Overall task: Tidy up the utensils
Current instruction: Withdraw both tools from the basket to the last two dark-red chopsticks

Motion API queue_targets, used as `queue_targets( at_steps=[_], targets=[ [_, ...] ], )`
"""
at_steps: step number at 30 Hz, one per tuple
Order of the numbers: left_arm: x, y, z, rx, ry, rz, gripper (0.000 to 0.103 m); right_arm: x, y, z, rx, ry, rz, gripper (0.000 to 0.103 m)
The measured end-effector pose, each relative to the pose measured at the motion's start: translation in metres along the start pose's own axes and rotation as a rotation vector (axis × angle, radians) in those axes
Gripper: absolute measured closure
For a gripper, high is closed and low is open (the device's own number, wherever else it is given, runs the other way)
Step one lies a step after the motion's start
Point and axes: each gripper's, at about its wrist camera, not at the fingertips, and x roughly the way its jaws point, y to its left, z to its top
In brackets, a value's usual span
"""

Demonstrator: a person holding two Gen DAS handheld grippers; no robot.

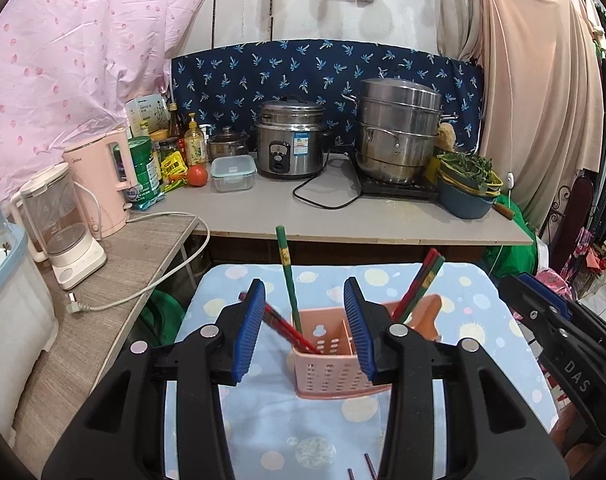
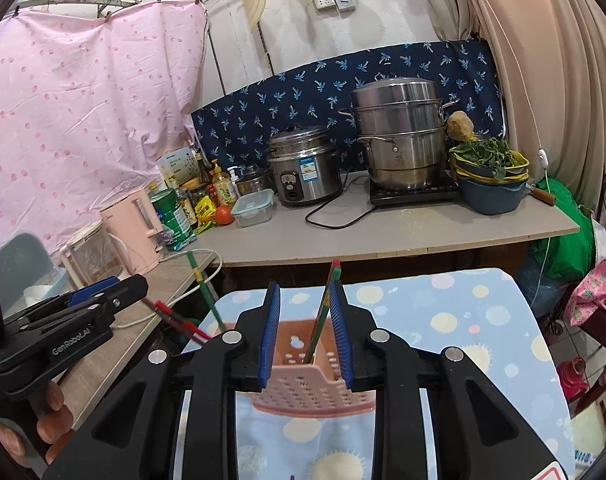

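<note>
A pink perforated utensil holder (image 1: 335, 364) stands on a blue dotted cloth (image 1: 279, 420), and it also shows in the right wrist view (image 2: 303, 384). Several red and green chopsticks (image 1: 287, 272) stand in its compartments, some leaning left (image 1: 283, 326) and some right (image 1: 419, 284). My left gripper (image 1: 307, 328) is open and empty, just in front of the holder. My right gripper (image 2: 305, 332) is open, its blue pads either side of green chopsticks (image 2: 323, 312) standing in the holder, not touching them. Tips of loose chopsticks (image 1: 367, 468) lie on the cloth near me.
A counter (image 1: 343, 216) behind holds a rice cooker (image 1: 289, 144), steel steamer pot (image 1: 399, 132), bowl of greens (image 1: 467, 184), bottles and a lidded container (image 1: 233, 172). A side table (image 1: 115, 280) at left holds kettles and a loose cord.
</note>
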Motion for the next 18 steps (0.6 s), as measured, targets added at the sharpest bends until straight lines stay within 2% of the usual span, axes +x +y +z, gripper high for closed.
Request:
queue_targets(
  at_steps=[8,18],
  targets=[
    [-0.021,-0.006,-0.034,0.025,0.025,0.005,0.064,-0.029,0.004,-0.036,-0.022,0.029,0.002,0.077],
    [-0.050,-0.010,-0.095,0.053,0.070,0.008,0.063,-0.069,-0.007,-0.101,-0.004,0.110,-0.028,0.077]
  ],
)
